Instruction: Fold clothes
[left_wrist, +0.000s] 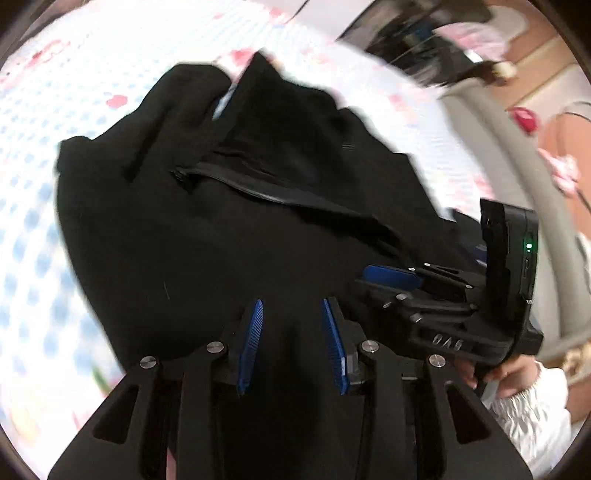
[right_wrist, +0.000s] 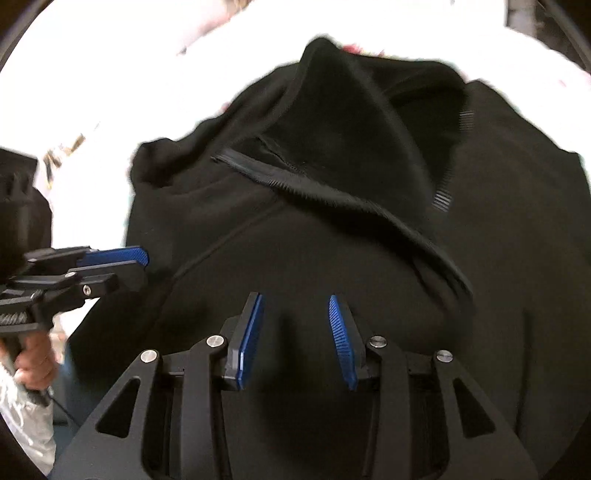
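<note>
A black fleece jacket (left_wrist: 184, 221) with a zipper (left_wrist: 258, 188) lies rumpled on the bed, its collar folded over at the top. In the left wrist view, my left gripper (left_wrist: 291, 304) is shut on the jacket's near edge, with black cloth filling the narrow gap between its blue pads. The right gripper (left_wrist: 388, 277) comes in from the right, clamped on the same edge. In the right wrist view the jacket (right_wrist: 332, 240) fills the frame. My right gripper (right_wrist: 295, 299) pinches bunched cloth, and the left gripper (right_wrist: 136, 262) grips the hem at the left.
A white sheet (left_wrist: 44, 147) with blue dots and pink flowers covers the bed under the jacket. A person's hand (left_wrist: 517, 373) in a white sleeve holds the right gripper's handle. Another hand (right_wrist: 33, 365) holds the left one. A grey curved frame (left_wrist: 491, 147) stands at the right.
</note>
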